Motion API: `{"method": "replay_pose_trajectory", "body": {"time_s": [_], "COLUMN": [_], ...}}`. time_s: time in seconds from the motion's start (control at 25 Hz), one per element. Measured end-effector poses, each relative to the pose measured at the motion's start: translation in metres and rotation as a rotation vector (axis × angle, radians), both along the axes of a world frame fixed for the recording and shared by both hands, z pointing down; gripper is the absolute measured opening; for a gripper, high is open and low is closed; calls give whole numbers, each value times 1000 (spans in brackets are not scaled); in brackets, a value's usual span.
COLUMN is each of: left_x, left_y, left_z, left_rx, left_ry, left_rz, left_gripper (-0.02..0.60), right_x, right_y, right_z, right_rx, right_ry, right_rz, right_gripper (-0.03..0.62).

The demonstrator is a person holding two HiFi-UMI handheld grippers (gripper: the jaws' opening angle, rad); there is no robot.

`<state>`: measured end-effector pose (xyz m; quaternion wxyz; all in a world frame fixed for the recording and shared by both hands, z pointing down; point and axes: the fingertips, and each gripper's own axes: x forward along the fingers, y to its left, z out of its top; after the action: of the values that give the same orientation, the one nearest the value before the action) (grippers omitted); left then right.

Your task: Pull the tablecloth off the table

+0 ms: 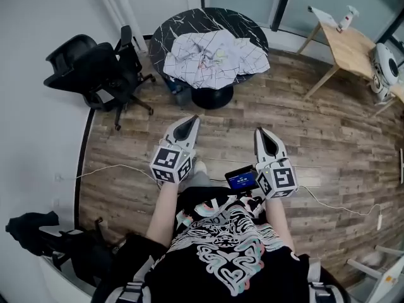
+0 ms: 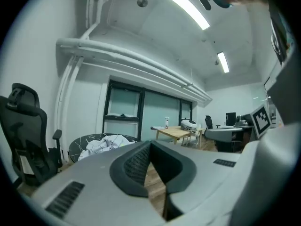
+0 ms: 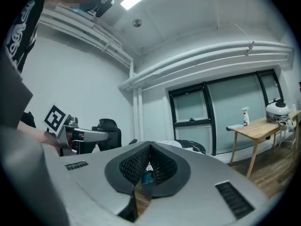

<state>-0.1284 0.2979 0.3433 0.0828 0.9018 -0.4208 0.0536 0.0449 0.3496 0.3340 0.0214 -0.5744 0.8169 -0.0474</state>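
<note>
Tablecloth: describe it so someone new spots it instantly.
Look to the round black marble-look table at the far wall, beside the black office chair. The tablecloth lies crumpled on its top, bunched toward the near side. It is the only thing on that table: white with thin dark grid lines.

A round table [image 1: 183,24] with a black, white-veined marble top stands on a single dark pedestal [image 1: 211,98] on the wood-plank floor [image 1: 315,144]. A white tablecloth [image 1: 211,57] with thin dark grid lines lies crumpled in a heap on the top. It covers the near and right part and droops over the near edge, while the far and left part of the marble shows bare. On the floor just left of the table stands a black office chair [image 1: 101,68]. Well apart to the right is a wooden table [image 1: 350,46] with a spray bottle [image 1: 347,17] upright on it. A thin white cable [image 1: 113,168] trails across the planks.
</note>
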Motion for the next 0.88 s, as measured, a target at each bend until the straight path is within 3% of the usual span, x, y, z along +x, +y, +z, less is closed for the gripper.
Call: {"method": "replay_pose_trajectory", "body": {"time_s": [0.28, 0.64, 0.88], "left_x": [-7, -11, -2], "left_y": [-3, -8, -25], "left_z": [6, 2, 1], "left_rx": [56, 40, 75], "left_ry": [-159, -76, -77], "left_rz": [-101, -135, -129], "left_gripper": [15, 15, 15], "right_x": [6, 13, 17], "right_y": [-4, -10, -26], "right_z": [0, 5, 3], "right_rx": [1, -8, 17], "right_ry": [-52, -42, -62], "right_rz": [10, -10, -36], "right_gripper": [12, 12, 12]}}
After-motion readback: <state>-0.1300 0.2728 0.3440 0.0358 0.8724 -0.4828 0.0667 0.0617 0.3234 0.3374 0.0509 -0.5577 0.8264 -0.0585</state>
